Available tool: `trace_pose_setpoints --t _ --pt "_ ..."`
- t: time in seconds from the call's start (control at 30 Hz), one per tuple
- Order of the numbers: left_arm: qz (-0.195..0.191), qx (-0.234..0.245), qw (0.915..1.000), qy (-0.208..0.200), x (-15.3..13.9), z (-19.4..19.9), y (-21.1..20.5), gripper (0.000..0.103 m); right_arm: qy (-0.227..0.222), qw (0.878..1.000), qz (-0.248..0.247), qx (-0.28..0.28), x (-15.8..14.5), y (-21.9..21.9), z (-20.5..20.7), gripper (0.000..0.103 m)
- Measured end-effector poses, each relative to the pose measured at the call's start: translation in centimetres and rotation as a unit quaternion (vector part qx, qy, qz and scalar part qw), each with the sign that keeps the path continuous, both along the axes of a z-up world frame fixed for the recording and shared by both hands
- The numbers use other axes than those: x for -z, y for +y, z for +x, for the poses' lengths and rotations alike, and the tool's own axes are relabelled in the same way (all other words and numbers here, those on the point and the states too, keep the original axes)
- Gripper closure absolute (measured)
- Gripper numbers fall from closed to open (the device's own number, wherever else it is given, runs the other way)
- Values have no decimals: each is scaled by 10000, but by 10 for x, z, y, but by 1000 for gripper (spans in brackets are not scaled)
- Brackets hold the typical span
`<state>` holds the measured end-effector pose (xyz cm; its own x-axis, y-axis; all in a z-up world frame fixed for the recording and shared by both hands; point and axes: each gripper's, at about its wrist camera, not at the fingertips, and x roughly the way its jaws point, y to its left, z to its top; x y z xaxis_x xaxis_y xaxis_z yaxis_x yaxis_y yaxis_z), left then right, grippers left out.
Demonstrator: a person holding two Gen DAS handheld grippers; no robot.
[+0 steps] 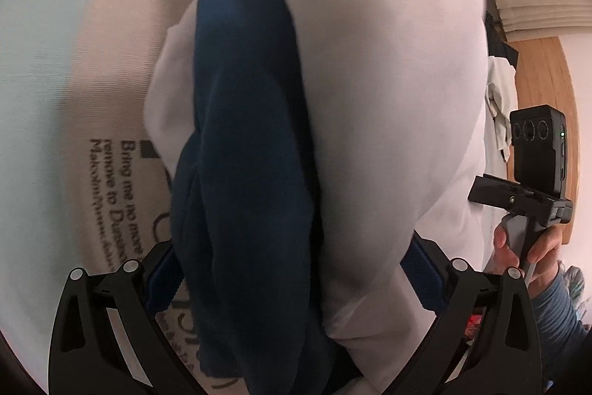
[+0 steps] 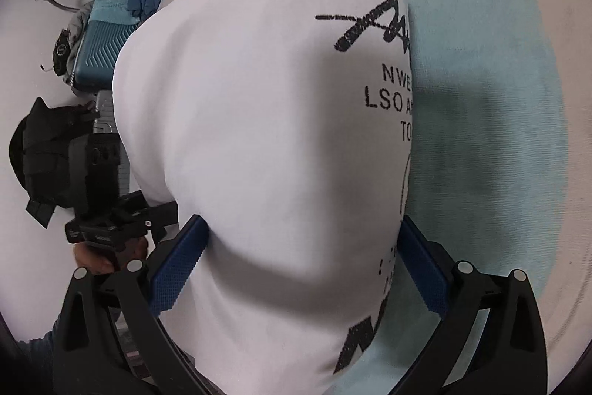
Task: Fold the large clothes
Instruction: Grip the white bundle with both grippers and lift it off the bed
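A large white garment (image 1: 388, 99) with black print (image 2: 384, 99) lies bunched over a pale bed cover. A navy blue part of it (image 1: 251, 136) runs down the middle of the left wrist view. My left gripper (image 1: 296, 284) has its jaws spread wide, and the navy and white cloth fills the gap and touches both blue pads (image 1: 162, 287). My right gripper (image 2: 299, 265) is spread just as wide, with the white cloth bulging between its pads (image 2: 177, 269). In the left wrist view the right gripper (image 1: 518, 195) shows at the right, held by a hand (image 1: 536, 254).
The bed cover is printed with black text (image 1: 122, 195) and has a teal patch (image 2: 481, 99). Off the bed stand a teal suitcase (image 2: 100, 50) with clothes piled on it, a black bag (image 2: 40, 150), and a wooden panel (image 1: 544, 91).
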<state>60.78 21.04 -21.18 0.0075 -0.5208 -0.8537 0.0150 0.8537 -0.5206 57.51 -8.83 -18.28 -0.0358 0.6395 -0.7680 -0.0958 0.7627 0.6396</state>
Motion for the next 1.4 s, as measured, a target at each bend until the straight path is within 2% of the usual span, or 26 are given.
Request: trace_pose_setpoints --t 0.2,0.33,0.4,0.57,0.63,0.67,0.77,0.87,0.93,1.2,1.3,1.4 --pt "-166 -34 9998 64 12 1 -8 5 269 9993 256 55 24 7 4 6" --pt "-214 -76 9997 16 15 -1 -11 5 205 9994 265 63 28 11 3 7" --pt "-214 -108 9997 -61 14 -6 -9 7 129 9995 262 118 24 12 1 12" --pt "-442 -250 9987 -85 6 -15 -12 38 10 9993 291 226 12 9 -3 37" --pt "-457 -234 9986 -112 3 -17 -16 48 -39 9992 320 232 7 8 -4 48" --pt "-445 -217 9987 -138 2 -17 -22 54 -91 9992 326 218 4 10 -5 50" --pt "-263 -193 9993 -209 -8 -18 -34 64 -282 9989 336 151 -7 13 -9 56" --pt "-45 -147 9993 -348 -22 -19 -44 70 -365 9984 384 175 -14 15 -8 58" --pt "110 -116 9988 -473 -35 -23 -53 70 -478 9978 443 154 -24 15 -11 60" --pt "294 -162 9965 -761 -78 -46 -63 71 -795 9961 389 -34 -67 27 -16 60" --pt "280 -261 9958 -836 -94 -54 -53 71 -892 9953 358 -140 -81 37 -16 60" --pt "294 -387 9947 -905 -107 -42 -24 71 -983 9941 353 -280 -97 59 -11 60"
